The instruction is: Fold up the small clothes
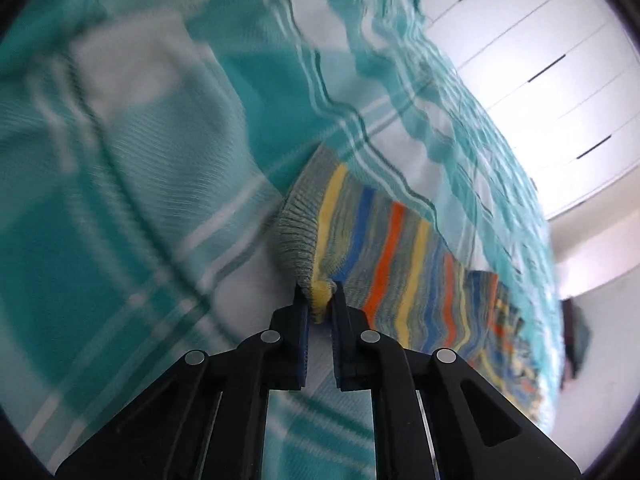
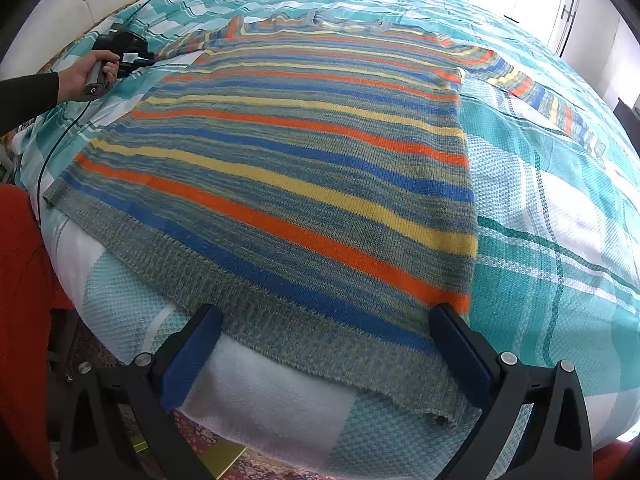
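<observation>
2 grippers, 2 jobs: the left gripper (image 1: 319, 298) has its fingers pinched nearly together on the ribbed cuff (image 1: 298, 236) of the striped sweater (image 2: 304, 160), which lies flat on the bed (image 2: 560, 220), sleeves spread. The right gripper (image 2: 324, 344) hangs over the hem (image 2: 320, 352) with fingers spread wide, holding nothing. The step looks like bringing that sleeve across the body. Best done by lifting the cuff just clear, carrying it inward in a straight line, and keeping the knit from dragging and bunching.
</observation>
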Demonstrator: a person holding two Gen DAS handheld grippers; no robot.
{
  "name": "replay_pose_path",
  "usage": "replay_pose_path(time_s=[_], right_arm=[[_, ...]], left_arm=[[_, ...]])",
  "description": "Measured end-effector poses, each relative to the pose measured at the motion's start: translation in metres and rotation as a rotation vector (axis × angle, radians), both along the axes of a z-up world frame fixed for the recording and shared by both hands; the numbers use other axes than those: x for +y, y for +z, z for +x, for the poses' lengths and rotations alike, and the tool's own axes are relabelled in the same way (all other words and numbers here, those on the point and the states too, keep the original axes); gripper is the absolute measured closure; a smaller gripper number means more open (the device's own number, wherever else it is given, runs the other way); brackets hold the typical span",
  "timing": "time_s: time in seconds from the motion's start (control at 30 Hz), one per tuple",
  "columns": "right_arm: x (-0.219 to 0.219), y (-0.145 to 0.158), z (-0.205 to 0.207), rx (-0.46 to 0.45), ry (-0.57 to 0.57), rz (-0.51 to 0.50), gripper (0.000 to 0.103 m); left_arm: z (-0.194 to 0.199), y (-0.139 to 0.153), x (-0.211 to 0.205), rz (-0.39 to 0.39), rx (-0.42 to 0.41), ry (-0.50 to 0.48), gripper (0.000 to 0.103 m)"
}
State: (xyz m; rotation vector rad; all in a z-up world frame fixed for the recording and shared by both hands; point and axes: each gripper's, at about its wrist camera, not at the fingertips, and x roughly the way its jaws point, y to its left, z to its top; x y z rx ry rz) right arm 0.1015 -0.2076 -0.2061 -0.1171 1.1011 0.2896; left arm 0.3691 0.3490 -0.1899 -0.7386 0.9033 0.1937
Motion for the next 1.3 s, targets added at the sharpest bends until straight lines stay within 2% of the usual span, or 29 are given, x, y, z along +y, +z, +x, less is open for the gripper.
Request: replay_pose_path(time_s=[0.07, 0.2, 0.33, 0.4, 0.47, 0.5, 0.53, 0.67, 0.8, 0.87, 0.93, 1.0, 1.07, 1.17, 1.2, 1.23, 1.3], right_arm=[[0.0, 0.0, 0.0, -0.001, -0.001, 0.001, 0.0], [0.0, 0.0, -0.001, -0.009, -0.001, 0.002, 0.0], [0.0, -0.001, -0.002, -0.013, -0.004, 0.004, 0.0], [0.001, -0.001, -0.002, -0.013, -0.005, 0.001, 0.0], [0.001, 0.0, -0.001, -0.011, -0.007, 0.001, 0.0], [0.002, 0.0, -0.001, -0.009, -0.007, -0.001, 0.0], [0.002, 0.0, -0.001, -0.008, -0.007, -0.002, 0.0], [0.002, 0.001, -0.002, -0.008, -0.016, -0.008, 0.0], [0.0, 0.01, -0.005, -0.011, -0.029, 0.008, 0.0], [-0.006, 0.025, -0.012, -0.064, -0.065, 0.022, 0.001], [-0.01, 0.038, -0.019, -0.122, -0.09, 0.019, 0.001], [-0.015, 0.046, -0.021, -0.162, -0.107, 0.01, 0.001], [-0.018, 0.044, -0.019, -0.171, -0.124, -0.001, 0.001], [-0.024, 0.024, -0.01, -0.088, -0.148, -0.011, 0.001], [-0.028, 0.011, -0.008, -0.026, -0.164, -0.012, 0.0], [-0.032, 0.005, -0.01, -0.002, -0.174, 0.002, 0.0], [-0.035, 0.005, -0.015, -0.026, -0.171, 0.022, 0.0]], left_arm=[[-0.019, 0.005, 0.003, 0.037, 0.0, 0.036, 0.096], [-0.024, -0.012, 0.006, 0.043, 0.047, 0.039, 0.095], [-0.011, -0.018, -0.001, 0.033, 0.07, 0.022, 0.084], [-0.015, -0.014, 0.0, 0.008, 0.06, 0.035, 0.068], [-0.03, -0.004, -0.001, 0.003, 0.059, 0.041, 0.048], [-0.035, 0.002, -0.005, 0.018, 0.061, 0.03, 0.045], [-0.044, 0.01, -0.013, 0.051, 0.066, 0.008, 0.041], [-0.091, 0.04, -0.06, 0.153, 0.046, -0.136, 0.035], [-0.157, 0.07, -0.127, 0.172, -0.027, -0.302, 0.028], [-0.189, 0.083, -0.168, 0.192, -0.073, -0.395, 0.019], [-0.216, 0.087, -0.21, 0.225, -0.118, -0.489, 0.015], [-0.23, 0.08, -0.241, 0.254, -0.132, -0.569, 0.015], [-0.237, 0.063, -0.267, 0.272, -0.095, -0.618, 0.015], [-0.247, 0.027, -0.288, 0.304, 0.007, -0.683, 0.018], [-0.25, 0.015, -0.291, 0.319, 0.044, -0.694, 0.018], [-0.257, 0.006, -0.293, 0.341, 0.059, -0.708, 0.018], [-0.272, 0.006, -0.297, 0.396, 0.029, -0.731, 0.017]])
